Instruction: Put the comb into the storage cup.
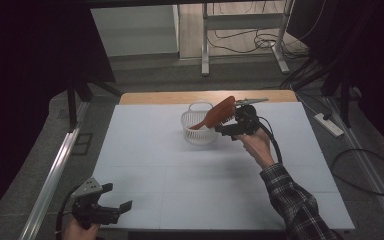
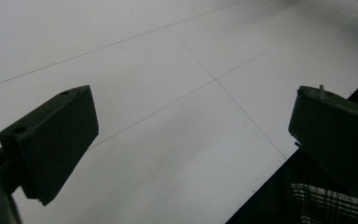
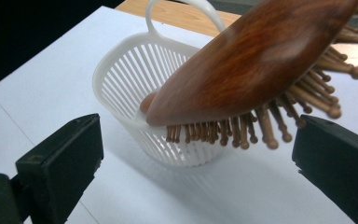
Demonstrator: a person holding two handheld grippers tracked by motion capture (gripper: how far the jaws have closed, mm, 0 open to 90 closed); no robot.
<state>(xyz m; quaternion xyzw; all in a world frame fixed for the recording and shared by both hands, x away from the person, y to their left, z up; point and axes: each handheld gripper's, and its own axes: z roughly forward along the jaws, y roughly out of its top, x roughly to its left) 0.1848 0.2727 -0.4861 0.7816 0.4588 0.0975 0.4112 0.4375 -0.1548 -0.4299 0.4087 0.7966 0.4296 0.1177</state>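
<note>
White foam-like sheeting covers the desk (image 1: 180,190) in the high view, with a strip of bare wood along its far edge. Above frame centre stands a white slatted plastic basket (image 1: 198,129), and a brown wooden hairbrush (image 1: 219,113) leans across its rim, handle down inside, paddle head up to the right. The right gripper (image 1: 228,131) sits just right of the basket, held by a hand in a plaid sleeve. At lower left the left gripper (image 1: 116,198) hovers over the desk's near edge.

Seen from the left gripper view, its black jaws stand wide apart over bare sheeting scored with thin seams.

Close up, the right gripper view shows the brush's glossy grain and round-tipped wooden bristles pointing downward, its jaws spread, touching nothing.
</note>
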